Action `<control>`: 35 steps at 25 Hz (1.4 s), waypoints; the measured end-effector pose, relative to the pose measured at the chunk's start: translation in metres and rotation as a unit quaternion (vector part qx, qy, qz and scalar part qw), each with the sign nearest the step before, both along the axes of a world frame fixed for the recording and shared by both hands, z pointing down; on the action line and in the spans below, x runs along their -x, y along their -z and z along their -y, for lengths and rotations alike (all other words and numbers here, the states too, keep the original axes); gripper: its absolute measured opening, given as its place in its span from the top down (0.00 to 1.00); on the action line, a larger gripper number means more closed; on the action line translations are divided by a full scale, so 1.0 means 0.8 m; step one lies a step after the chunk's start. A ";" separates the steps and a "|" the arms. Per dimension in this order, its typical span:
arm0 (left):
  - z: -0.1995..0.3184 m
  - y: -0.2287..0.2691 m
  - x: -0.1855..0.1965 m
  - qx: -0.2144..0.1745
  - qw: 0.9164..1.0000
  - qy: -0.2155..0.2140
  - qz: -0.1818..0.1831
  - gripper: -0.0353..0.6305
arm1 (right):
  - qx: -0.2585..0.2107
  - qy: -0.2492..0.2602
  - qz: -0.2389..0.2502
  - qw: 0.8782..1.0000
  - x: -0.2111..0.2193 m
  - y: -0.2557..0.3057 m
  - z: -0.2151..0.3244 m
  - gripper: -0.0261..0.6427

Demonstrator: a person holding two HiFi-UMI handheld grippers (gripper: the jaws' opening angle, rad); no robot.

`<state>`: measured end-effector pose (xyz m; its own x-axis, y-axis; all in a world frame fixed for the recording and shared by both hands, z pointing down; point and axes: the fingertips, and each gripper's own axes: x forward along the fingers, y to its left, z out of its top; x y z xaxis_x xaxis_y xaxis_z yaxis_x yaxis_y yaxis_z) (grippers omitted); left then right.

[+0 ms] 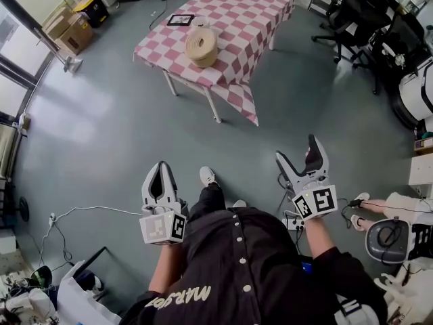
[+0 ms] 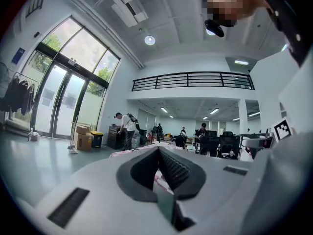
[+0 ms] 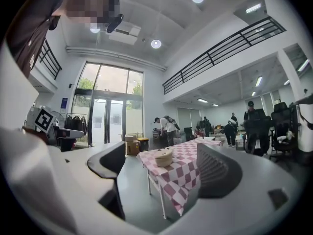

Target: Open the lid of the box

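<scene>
Box (image 1: 201, 47) near table (image 1: 252, 17) edge, open floor (image 1: 122, 114) before it — left gripper (image 1: 161, 165) jaws closed, right gripper (image 1: 296, 148) jaws apart, empty.

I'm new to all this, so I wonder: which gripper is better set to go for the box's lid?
Likely the right gripper: its jaws stand apart and its view frames the box between them. The left gripper has its jaws together. Both are far from the table.
</scene>
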<state>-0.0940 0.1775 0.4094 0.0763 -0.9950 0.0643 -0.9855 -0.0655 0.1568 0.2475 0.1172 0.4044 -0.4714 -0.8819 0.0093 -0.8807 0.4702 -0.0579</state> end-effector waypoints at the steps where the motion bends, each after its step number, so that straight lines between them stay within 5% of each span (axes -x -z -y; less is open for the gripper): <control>1: 0.009 0.001 0.001 -0.002 1.000 -0.003 0.004 0.93 | -0.001 0.003 -0.003 1.000 0.005 0.000 0.008 0.30; 35: 0.272 0.000 0.147 0.002 0.999 -0.031 -0.014 0.93 | 0.005 -0.012 -0.011 1.000 0.165 0.019 0.253 0.30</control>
<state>-0.2113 -0.0403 0.4091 0.1396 -0.9881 0.0650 -0.9747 -0.1256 0.1848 0.1159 -0.0850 0.3894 -0.4501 -0.8925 0.0282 -0.8926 0.4488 -0.0436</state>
